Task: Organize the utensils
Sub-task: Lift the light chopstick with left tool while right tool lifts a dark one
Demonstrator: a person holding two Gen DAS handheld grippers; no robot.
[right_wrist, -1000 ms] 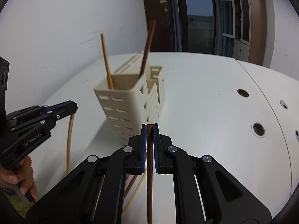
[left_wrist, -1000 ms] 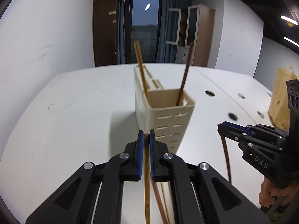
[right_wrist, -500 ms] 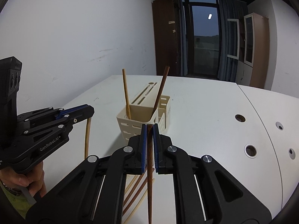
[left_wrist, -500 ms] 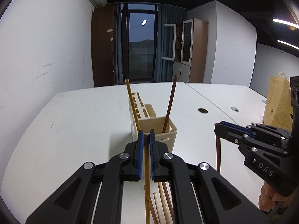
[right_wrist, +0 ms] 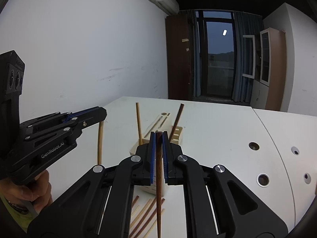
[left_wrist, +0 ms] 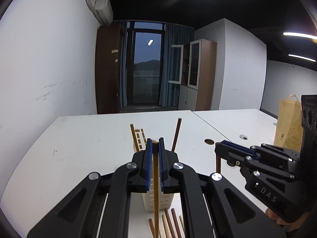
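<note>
White table (left_wrist: 83, 138) fills the lower half of both views; cable holes sit at 3 o'clock of the right wrist view.

Cream slotted utensil caddy (right_wrist: 174, 136) stands on the table, mostly hidden behind the jaws in each view. In the left wrist view only its lower perforated wall (left_wrist: 164, 200) and rear slotted section show. Two sticks stand in it already: a light standing chopstick (right_wrist: 138, 121) leaning toward 11 o'clock and a dark standing chopstick (right_wrist: 177, 119) leaning toward 1 o'clock.

Left gripper (left_wrist: 155, 144): blue pads pressed together on a light bamboo chopstick (left_wrist: 156, 188), which hangs near-vertical toward 6 o'clock, top end flush with the fingertips. The same stick shows at 9 o'clock of the right wrist view, hanging clear of the table.

Right gripper (right_wrist: 158, 136): pads pinching a dark wooden chopstick (right_wrist: 158, 178), also hanging toward 6 o'clock. From the left wrist view this gripper sits at 3 o'clock with the dark stick dropping below its tip.

A hand (right_wrist: 25, 194) grips the left tool's handle at 8 o'clock of the right wrist view.

Loose chopsticks (right_wrist: 146, 212), mixed light and dark, lie on the table just in front of the caddy, at 6 o'clock in both views.

Brown paper bag (left_wrist: 287, 123) stands at the table's far right, 3 o'clock in the left wrist view.
</note>
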